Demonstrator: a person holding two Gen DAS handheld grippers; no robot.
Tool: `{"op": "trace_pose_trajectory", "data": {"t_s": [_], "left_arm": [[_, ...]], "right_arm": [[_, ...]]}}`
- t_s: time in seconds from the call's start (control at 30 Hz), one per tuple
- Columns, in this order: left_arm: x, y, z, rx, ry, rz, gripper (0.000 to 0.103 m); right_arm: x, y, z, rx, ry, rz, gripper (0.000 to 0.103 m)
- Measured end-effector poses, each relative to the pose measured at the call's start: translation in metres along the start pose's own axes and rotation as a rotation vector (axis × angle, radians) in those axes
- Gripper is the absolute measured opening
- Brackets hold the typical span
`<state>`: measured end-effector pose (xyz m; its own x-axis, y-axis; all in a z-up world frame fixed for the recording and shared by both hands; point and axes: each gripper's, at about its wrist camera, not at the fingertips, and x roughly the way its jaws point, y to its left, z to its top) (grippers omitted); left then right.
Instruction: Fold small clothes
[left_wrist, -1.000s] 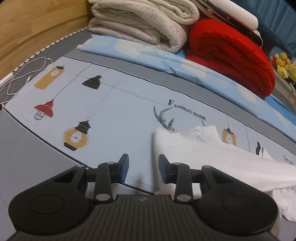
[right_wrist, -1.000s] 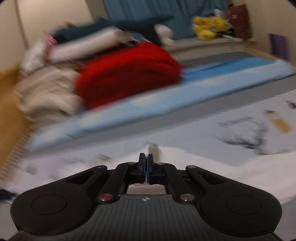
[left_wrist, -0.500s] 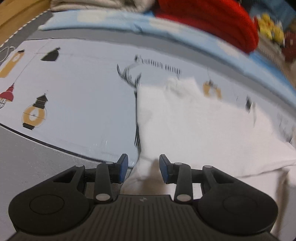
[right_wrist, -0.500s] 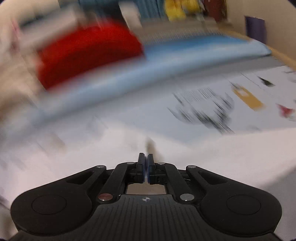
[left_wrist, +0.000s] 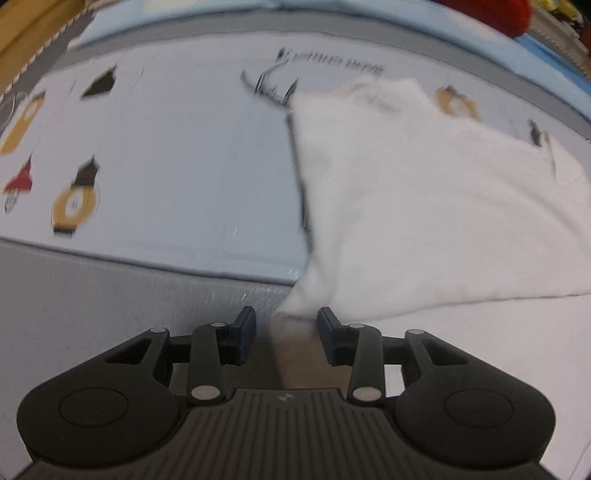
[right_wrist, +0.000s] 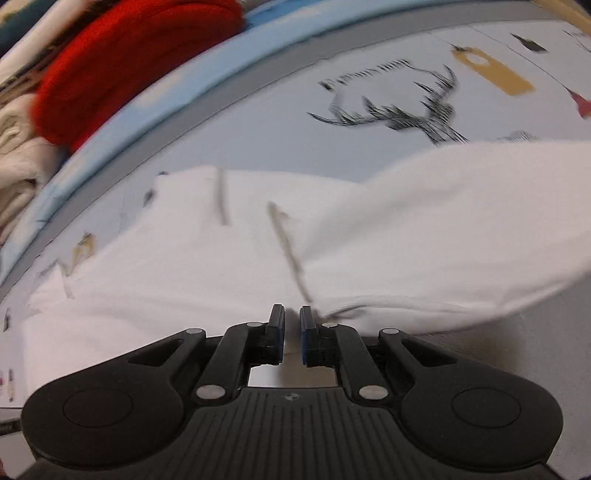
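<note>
White garment (left_wrist: 424, 206) laid over on the bed; left tongs (left_wrist: 286, 332) spread around its corner, right tongs (right_wrist: 291, 328) just parting, empty. Next: withdraw, regrip.

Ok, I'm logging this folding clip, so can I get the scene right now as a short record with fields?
surface: printed light-blue sheet
garment: white garment, lying on the sheet, one layer lapped over another
left claw: open, a garment corner between its fingers, not pinched
right claw: jaws have just been opening, narrow gap, at the garment's near edge, no cloth seen pinched
background: red blanket, beyond the sheet
</note>
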<state>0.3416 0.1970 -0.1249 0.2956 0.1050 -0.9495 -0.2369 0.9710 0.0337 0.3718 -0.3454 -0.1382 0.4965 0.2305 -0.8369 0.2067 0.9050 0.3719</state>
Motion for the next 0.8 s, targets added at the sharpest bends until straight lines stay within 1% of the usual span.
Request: {"op": "trace_pose_trajectory", "data": {"t_s": [0.03,0.07,0.13,0.17,0.23,0.3,0.33,0.37,0.4,0.43,0.5,0.53,0.6,0.63,0.67,0.73,0.8], "left_arm": [[-0.004,0.001,0.0,-0.006,-0.014,-0.006,0.044],[-0.011,0.0,0.001,-0.007,-0.047,-0.018,0.043],[-0.024,0.0,0.002,0.003,-0.113,-0.051,0.044],[-0.026,0.001,0.002,0.0,-0.124,-0.062,0.044],[-0.017,0.004,0.0,-0.014,-0.074,-0.042,0.044],[-0.004,0.004,-0.005,-0.007,-0.006,-0.008,0.044],[-0.002,0.002,-0.006,0.004,0.003,0.0,0.044],[-0.005,0.0,-0.007,0.019,-0.012,0.011,0.044],[-0.012,-0.004,-0.008,0.036,-0.043,0.021,0.044],[-0.018,-0.007,-0.006,0.047,-0.075,0.014,0.045],[-0.023,-0.003,-0.005,0.036,-0.12,-0.037,0.045],[-0.019,-0.001,-0.004,0.029,-0.111,-0.043,0.045],[-0.004,-0.002,-0.01,0.047,-0.038,0.01,0.045],[0.002,-0.004,-0.011,0.06,-0.014,0.036,0.046],[0.003,-0.006,-0.013,0.067,-0.019,0.047,0.046],[-0.008,-0.014,-0.01,0.086,-0.064,0.063,0.046],[-0.03,-0.025,-0.005,0.118,-0.136,0.046,0.047]], "right_arm": [[-0.003,0.0,0.002,0.013,-0.008,0.006,0.008],[-0.009,0.003,0.005,0.01,-0.025,0.014,0.009],[-0.019,0.006,0.008,-0.03,-0.069,0.037,0.01],[-0.02,0.006,0.009,-0.043,-0.071,0.024,0.01],[-0.025,-0.002,0.012,-0.016,-0.077,-0.014,0.01],[-0.031,-0.011,0.015,0.022,-0.087,-0.024,0.01],[-0.036,-0.016,0.017,0.035,-0.096,-0.025,0.01],[-0.043,-0.02,0.019,0.044,-0.109,-0.026,0.01],[-0.048,-0.024,0.021,0.05,-0.122,-0.025,0.01],[-0.053,-0.028,0.023,0.055,-0.134,-0.024,0.01],[-0.065,-0.039,0.027,0.065,-0.162,-0.027,0.013],[-0.069,-0.045,0.028,0.07,-0.174,-0.03,0.014],[-0.079,-0.059,0.031,0.085,-0.198,-0.042,0.016],[-0.084,-0.068,0.031,0.096,-0.207,-0.051,0.016],[-0.088,-0.078,0.032,0.111,-0.214,-0.063,0.016],[-0.094,-0.097,0.035,0.138,-0.222,-0.083,0.016],[-0.101,-0.118,0.035,0.169,-0.235,-0.109,0.016]]}}
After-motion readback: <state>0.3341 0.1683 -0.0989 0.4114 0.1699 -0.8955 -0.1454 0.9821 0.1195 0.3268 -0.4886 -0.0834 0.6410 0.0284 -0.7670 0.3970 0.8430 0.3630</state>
